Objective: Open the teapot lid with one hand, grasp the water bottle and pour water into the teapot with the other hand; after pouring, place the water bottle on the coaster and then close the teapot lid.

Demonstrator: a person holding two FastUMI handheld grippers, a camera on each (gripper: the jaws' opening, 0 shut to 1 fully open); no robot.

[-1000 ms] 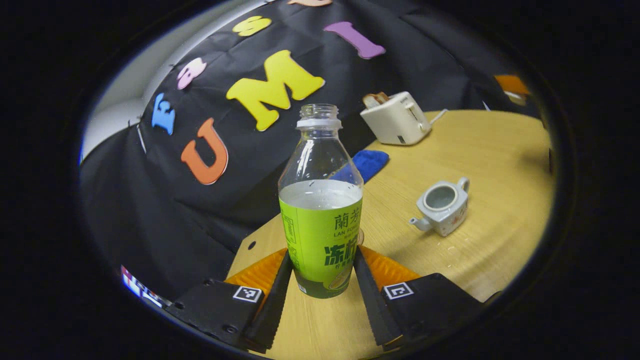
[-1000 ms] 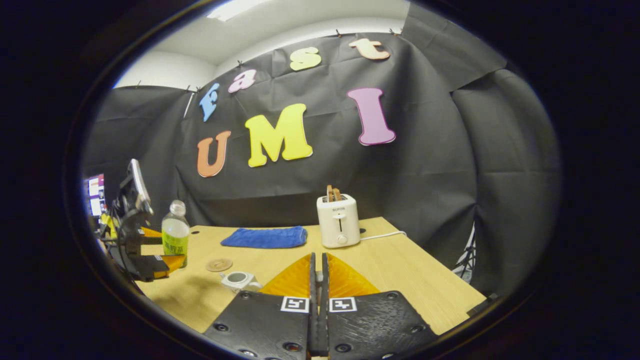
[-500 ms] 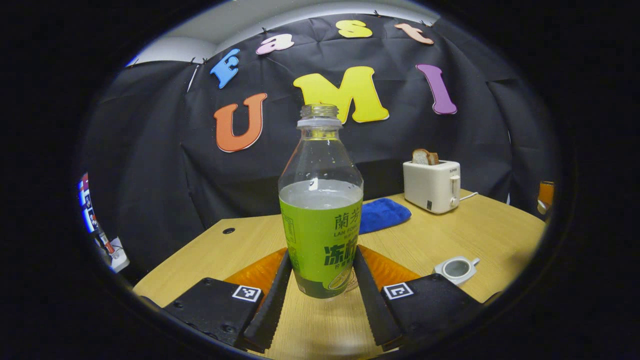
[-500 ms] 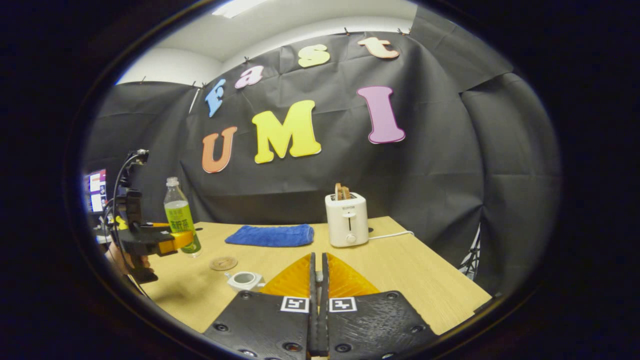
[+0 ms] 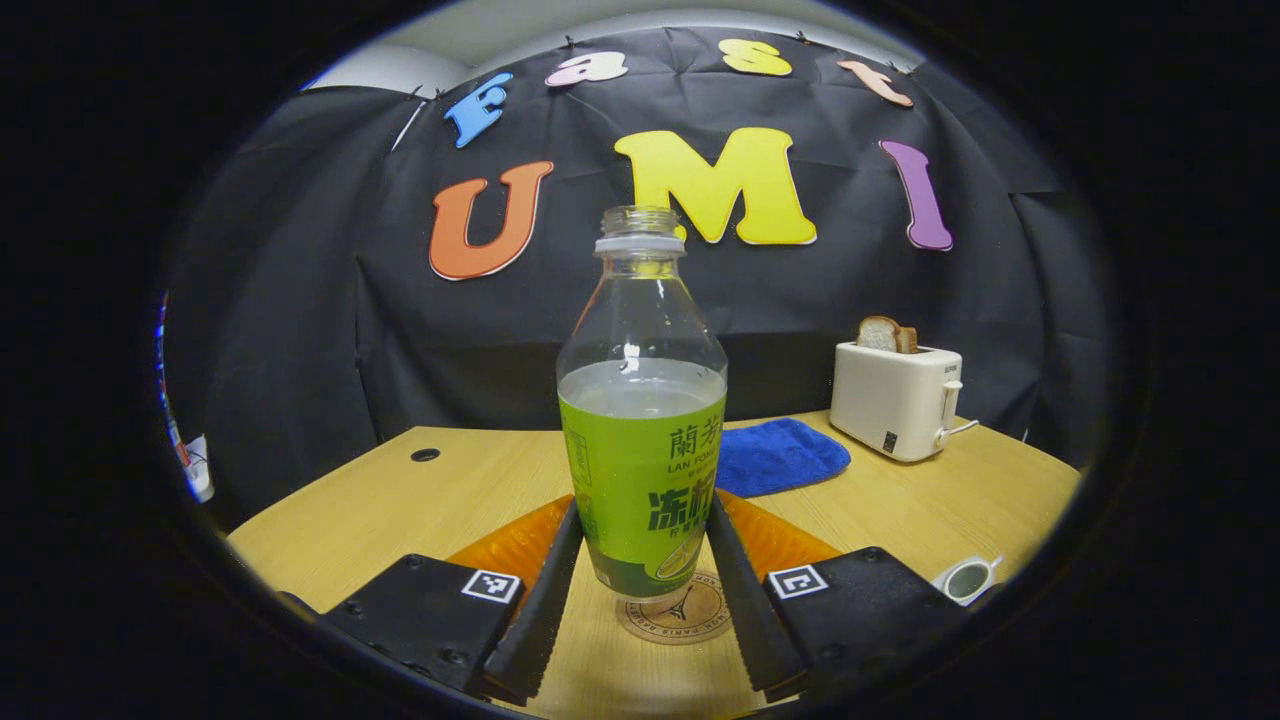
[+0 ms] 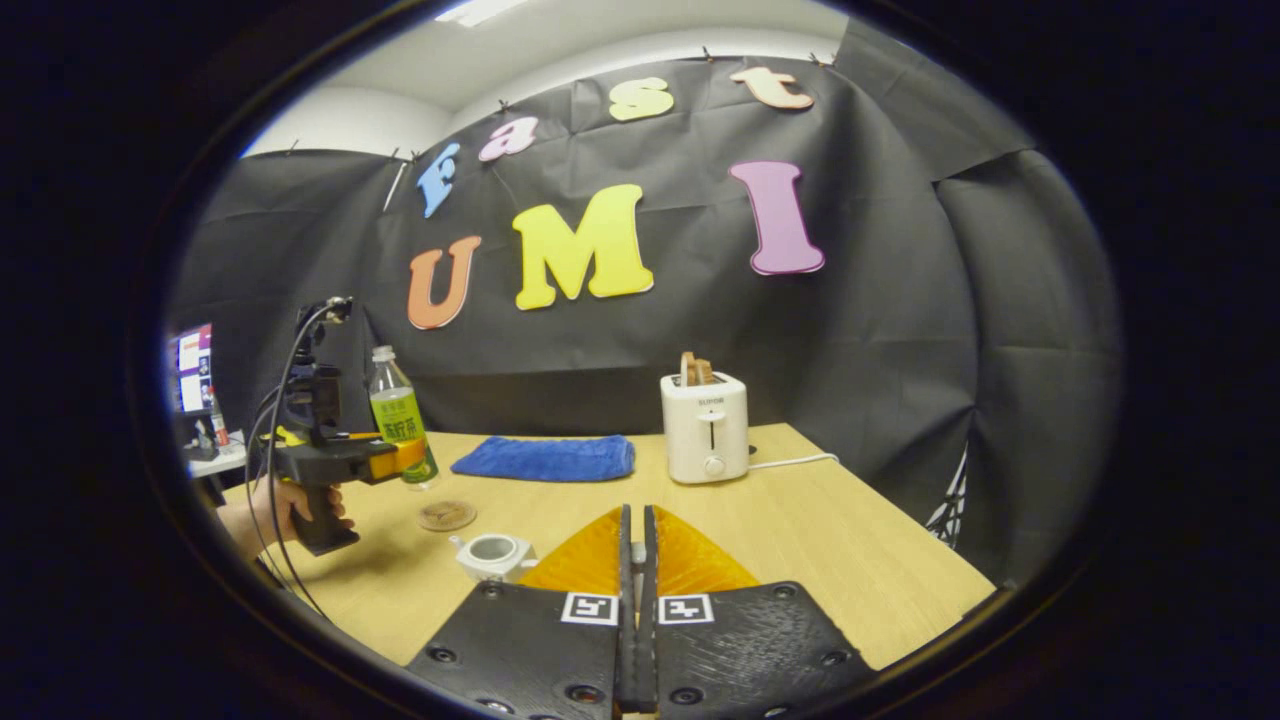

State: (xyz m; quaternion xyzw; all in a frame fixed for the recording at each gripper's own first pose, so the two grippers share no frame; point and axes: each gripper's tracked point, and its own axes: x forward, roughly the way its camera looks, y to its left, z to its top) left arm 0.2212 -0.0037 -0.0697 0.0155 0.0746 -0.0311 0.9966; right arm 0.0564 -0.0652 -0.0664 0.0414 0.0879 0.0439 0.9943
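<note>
A clear uncapped water bottle (image 5: 642, 440) with a green label stands upright between the fingers of my left gripper (image 5: 643, 505), which is shut on it. It hangs just above a round cork coaster (image 5: 685, 618) on the table. The white teapot (image 5: 966, 578) sits lidless at the lower right. In the right gripper view, the left gripper (image 6: 400, 462) holds the bottle (image 6: 398, 415) over the coaster (image 6: 447, 515), left of the teapot (image 6: 492, 555). My right gripper (image 6: 636, 545) is shut, with a small pale piece of the teapot lid pinched between its fingers; the rest of the lid is hidden.
A blue cloth (image 6: 545, 458) lies at the back of the wooden table (image 6: 820, 560). A white toaster (image 6: 705, 428) with bread stands to its right, its cord trailing right. A person's hand (image 6: 270, 510) grips the left gripper's handle at the table's left edge.
The left gripper has swung the bottle from a tilt back to upright and carried it away from the teapot to above the coaster. The right gripper stays shut, nearly still.
</note>
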